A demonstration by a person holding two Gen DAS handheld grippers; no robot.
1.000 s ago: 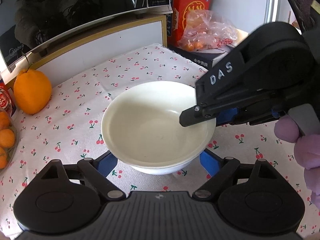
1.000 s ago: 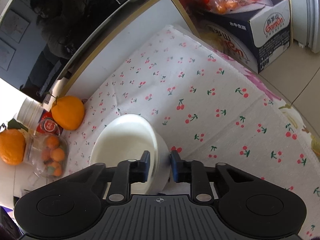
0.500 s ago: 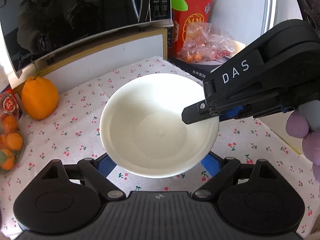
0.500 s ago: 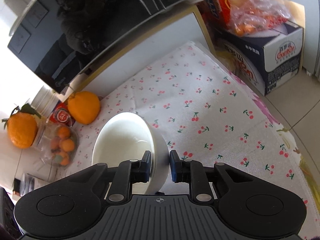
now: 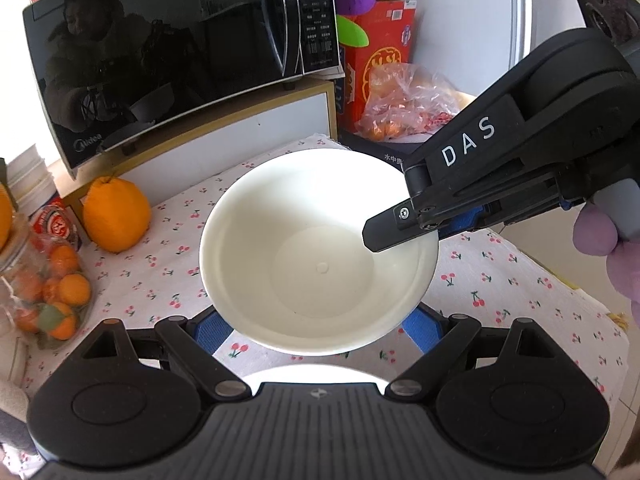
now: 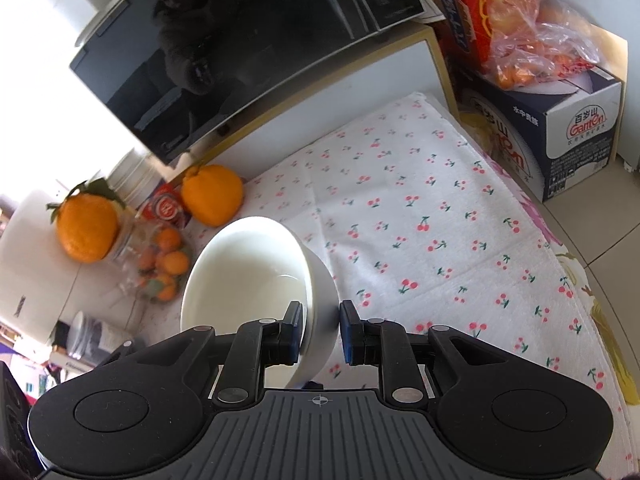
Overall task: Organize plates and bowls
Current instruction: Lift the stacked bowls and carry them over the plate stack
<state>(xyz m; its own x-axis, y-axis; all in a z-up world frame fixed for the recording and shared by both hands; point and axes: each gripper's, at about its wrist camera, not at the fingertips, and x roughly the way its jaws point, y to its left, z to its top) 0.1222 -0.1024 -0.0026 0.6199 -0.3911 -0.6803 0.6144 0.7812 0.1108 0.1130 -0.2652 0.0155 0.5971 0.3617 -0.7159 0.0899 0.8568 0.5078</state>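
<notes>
— Looking at the right gripper (image 6: 319,334) first: what has it got?

— Its two blue-padded fingers (image 6: 291,334) are drawn narrow onto the wall of a round white glossy bowl (image 6: 256,280), one pad inside the rim, the other on the outer side. In the left wrist view the same gripper (image 5: 424,224) comes in from the right, its black finger lying over the bowl's (image 5: 316,256) rim.

— And is the bowl resting on anything?

— It hangs in the air above the white cloth printed with small red cherries (image 6: 420,216), tilted in the right wrist view, with its mouth turned toward the left.

— What about the left gripper (image 5: 316,328)?

— Its jaws stand wide, one blue pad (image 5: 210,332) showing on either side below the bowl. Whether the pads touch the bowl's underside I cannot tell.

— Anything under it?

— A pale rounded edge (image 5: 312,374) peeks out just above the left gripper's body; I cannot tell what it is.

— And around the cloth?

— A large orange citrus fruit (image 5: 116,216) sits at the cloth's far left edge, near a clear jar of small oranges (image 5: 48,288). A black microwave oven (image 5: 168,52) stands behind on a white cabinet (image 5: 256,120).
</notes>
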